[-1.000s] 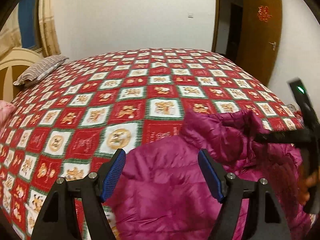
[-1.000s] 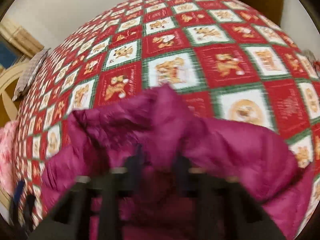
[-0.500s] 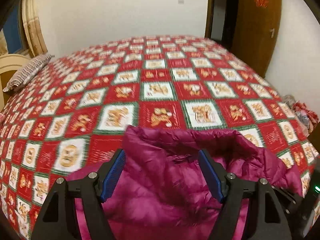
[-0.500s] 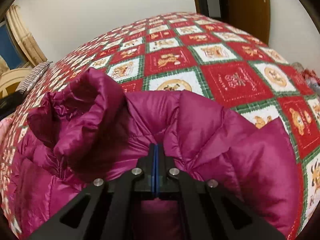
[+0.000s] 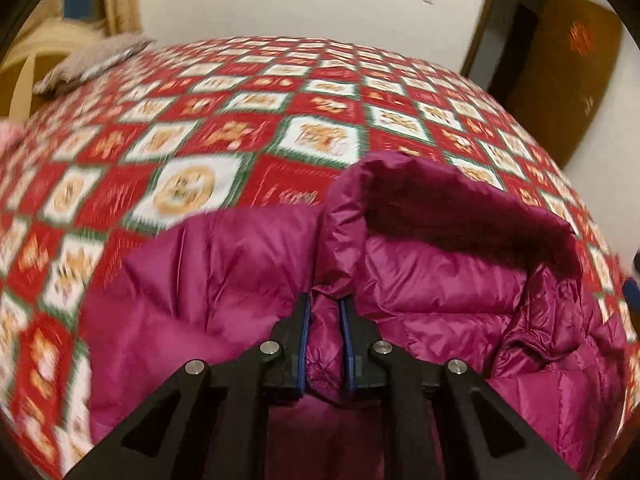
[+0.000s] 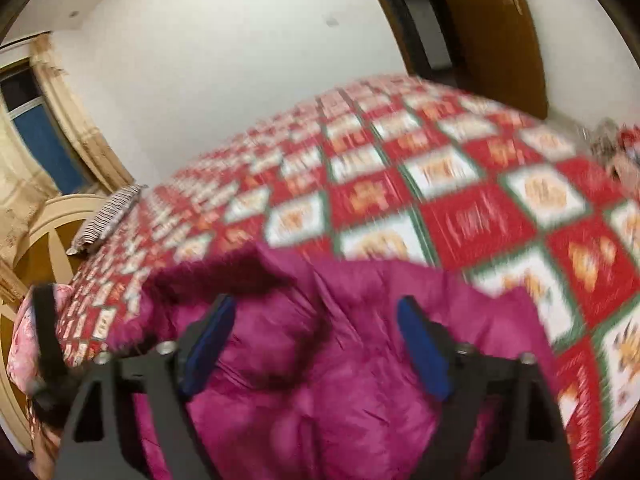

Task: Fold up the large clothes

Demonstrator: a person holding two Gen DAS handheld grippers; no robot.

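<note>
A magenta puffer jacket [image 5: 224, 280] with a dark furry hood rim lies crumpled on the red patterned bedspread [image 5: 224, 132]. My left gripper [image 5: 325, 316] is shut on a fold of the jacket just below the hood. In the right wrist view the jacket [image 6: 328, 368] lies under my right gripper [image 6: 312, 340], which is open and empty just above the fabric; the view is blurred. The left gripper's black arm shows at the left edge [image 6: 48, 344].
A striped pillow [image 6: 108, 216] lies by the cream headboard [image 6: 52, 232] at the far left of the bed. A brown door [image 6: 492, 28] stands at the back right. Some items [image 6: 616, 140] lie on the floor past the bed's right edge.
My left gripper has shut on the jacket near the hood. My right gripper has let go of the jacket and opened, and has lifted back.
</note>
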